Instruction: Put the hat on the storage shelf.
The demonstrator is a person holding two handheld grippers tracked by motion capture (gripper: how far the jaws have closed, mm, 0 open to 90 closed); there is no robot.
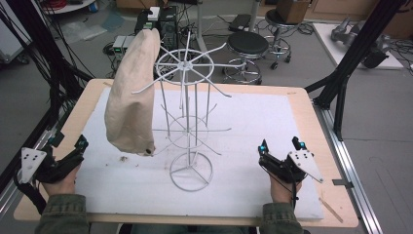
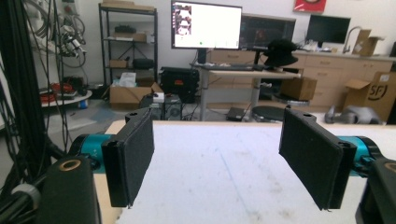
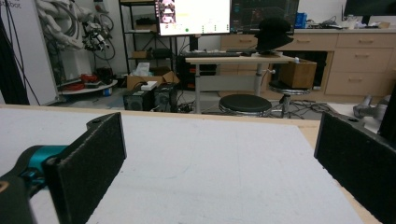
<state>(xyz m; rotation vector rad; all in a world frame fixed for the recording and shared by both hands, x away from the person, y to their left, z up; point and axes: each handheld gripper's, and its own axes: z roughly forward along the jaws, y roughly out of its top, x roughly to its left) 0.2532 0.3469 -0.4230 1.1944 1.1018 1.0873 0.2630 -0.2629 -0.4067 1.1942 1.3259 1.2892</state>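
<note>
beige bag (image 1: 132, 92) on wire rack (image 1: 189, 117) — both grippers (l (image 1: 68, 141), r (image 1: 280, 144)) agape.

My sleeves (image 1: 63, 214) run off the bottom edge of the high view. The cloth bag (image 1: 132, 92) covers the left arms of the wire rack (image 1: 187, 117), and I can't make out how it hangs there. The small speck (image 1: 123, 158) beside the bag is too tiny to identify.

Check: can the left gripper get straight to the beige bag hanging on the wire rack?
Probably yes. The left gripper sits open at the table's near-left corner, and the white mat between it and the beige bag is bare; the wire rack stands beyond.
</note>
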